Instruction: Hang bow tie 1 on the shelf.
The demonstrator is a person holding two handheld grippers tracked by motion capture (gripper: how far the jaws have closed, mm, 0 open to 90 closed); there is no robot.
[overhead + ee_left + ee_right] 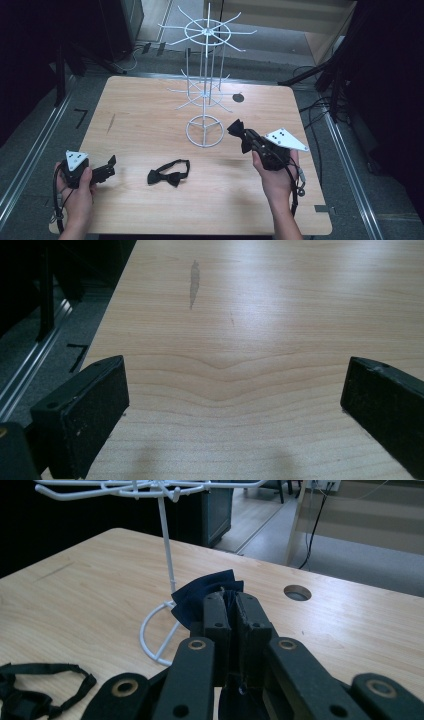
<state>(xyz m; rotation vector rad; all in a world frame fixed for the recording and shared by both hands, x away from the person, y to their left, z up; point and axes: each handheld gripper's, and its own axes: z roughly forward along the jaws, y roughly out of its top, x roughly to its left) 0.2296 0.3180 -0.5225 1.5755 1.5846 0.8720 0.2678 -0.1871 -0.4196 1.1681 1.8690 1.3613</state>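
Observation:
My right gripper (248, 137) is shut on a dark navy bow tie (236, 130), held above the table just right of the white wire rack's ring base (204, 131). In the right gripper view the jaws pinch the bow tie (200, 598) together, its cloth fanning out past the tips (231, 600) in front of the rack's pole (166, 545). A second, black bow tie (169, 174) with its strap lies flat on the table near the front. My left gripper (111, 165) rests low at the front left, open; its fingers (90, 410) stand wide apart over bare wood.
The white wire rack (206, 75) stands at the table's middle back with spoke arms at two levels. A round cable hole (238, 97) lies right of it. The wooden table (150, 110) has a dark streak (194, 282) on its left part. Dark equipment and cables surround it.

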